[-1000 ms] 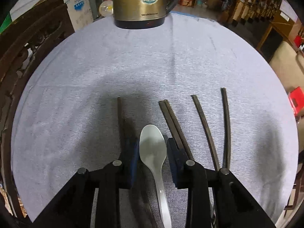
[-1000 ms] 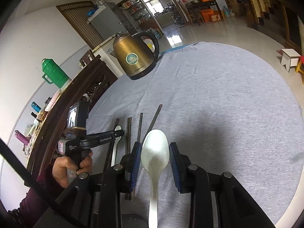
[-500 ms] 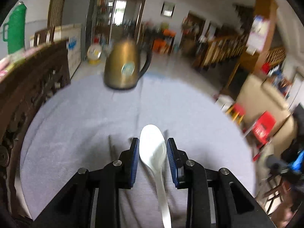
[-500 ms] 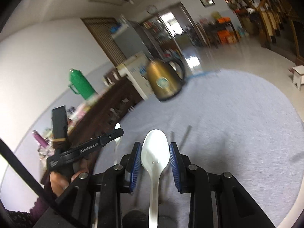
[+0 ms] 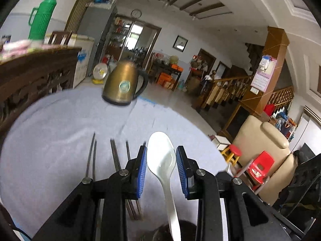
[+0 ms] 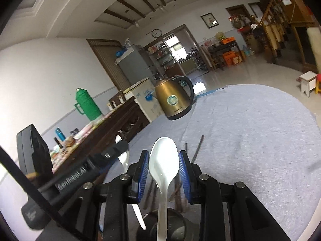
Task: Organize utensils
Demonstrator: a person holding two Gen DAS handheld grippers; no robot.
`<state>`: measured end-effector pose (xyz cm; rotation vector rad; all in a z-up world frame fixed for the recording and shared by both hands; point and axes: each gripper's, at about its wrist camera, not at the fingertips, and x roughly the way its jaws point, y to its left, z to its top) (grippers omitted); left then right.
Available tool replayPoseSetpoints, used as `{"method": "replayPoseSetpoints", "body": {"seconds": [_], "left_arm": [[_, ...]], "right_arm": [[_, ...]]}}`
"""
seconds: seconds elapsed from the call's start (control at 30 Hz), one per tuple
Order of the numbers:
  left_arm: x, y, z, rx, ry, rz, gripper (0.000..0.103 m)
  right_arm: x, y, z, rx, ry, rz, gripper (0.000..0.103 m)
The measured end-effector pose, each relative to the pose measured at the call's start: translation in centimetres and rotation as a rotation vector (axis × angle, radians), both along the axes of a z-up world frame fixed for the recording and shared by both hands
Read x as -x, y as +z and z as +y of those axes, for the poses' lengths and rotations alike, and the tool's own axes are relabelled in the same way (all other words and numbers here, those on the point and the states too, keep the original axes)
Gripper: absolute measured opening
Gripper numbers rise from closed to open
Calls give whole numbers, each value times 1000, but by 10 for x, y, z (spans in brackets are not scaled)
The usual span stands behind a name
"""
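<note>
My left gripper (image 5: 161, 160) is shut on a white spoon (image 5: 161, 154), its blue pads (image 5: 142, 166) pressing the sides of the bowl, and holds it above the grey-clothed table (image 5: 60, 140). Several dark chopsticks (image 5: 115, 156) lie on the cloth just left of it. My right gripper (image 6: 163, 166) is likewise shut on a second white spoon (image 6: 163, 160), raised over the table (image 6: 250, 140). In the right wrist view the left gripper (image 6: 112, 154) reaches in from the left with its spoon (image 6: 123, 158), and chopsticks (image 6: 197, 147) lie beyond.
A brass-coloured kettle (image 5: 124, 86) (image 6: 174, 100) stands at the table's far edge. A carved wooden sideboard (image 6: 120, 128) with a green flask (image 6: 87, 104) runs along the left. A beige armchair (image 5: 260, 150) and a red stool (image 5: 260, 166) stand off the right side.
Both grippers have lifted off the cloth and tilted upward with their spoons. The chopsticks have slid to the left in the left wrist view, and the room fills the upper part.
</note>
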<state>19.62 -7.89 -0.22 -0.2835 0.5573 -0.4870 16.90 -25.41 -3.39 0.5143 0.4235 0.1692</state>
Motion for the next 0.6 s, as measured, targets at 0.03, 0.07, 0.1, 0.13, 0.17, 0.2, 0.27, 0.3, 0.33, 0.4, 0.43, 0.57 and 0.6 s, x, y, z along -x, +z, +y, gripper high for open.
{"method": "replayPoseSetpoints", "body": {"seconds": [0.03, 0.07, 0.1, 0.13, 0.17, 0.2, 0.27, 0.3, 0.33, 0.4, 0.43, 0.57, 0.6], "left_arm": [[2, -4, -1, -6, 4, 8, 31], [4, -9, -2, -27, 16, 3, 31], [11, -9, 0, -38, 21, -1, 31], [16, -11, 0, -50, 21, -5, 31], [18, -12, 0, -59, 17, -5, 31], [21, -13, 1, -64, 14, -5, 31], [25, -15, 1, -79, 2, -8, 31], [27, -18, 1, -84, -5, -8, 31], [29, -19, 2, -87, -13, -6, 31], [33, -21, 4, -98, -42, 3, 31], [36, -21, 6, -104, -55, 8, 31], [53, -14, 25, -110, -77, -14, 34], [58, -11, 32, -115, -72, -30, 39]], "right_arm": [[0, -3, 2, 5, -4, 6, 32], [0, -4, 2, 8, -4, 10, 32], [0, -6, 3, 15, -5, 15, 32], [1, -7, 3, 20, -6, 18, 32], [2, -8, 3, 21, -4, 20, 32], [3, -9, 2, 18, 0, 23, 32], [5, -11, 1, 17, 11, 30, 32], [6, -11, 2, 18, 18, 32, 33], [8, -11, 2, 17, 28, 36, 34], [12, -10, 2, 10, 49, 47, 35], [15, -10, 1, 8, 58, 52, 35], [32, -3, -8, -17, 56, 37, 43], [36, -1, -12, -28, 53, 33, 48]]}}
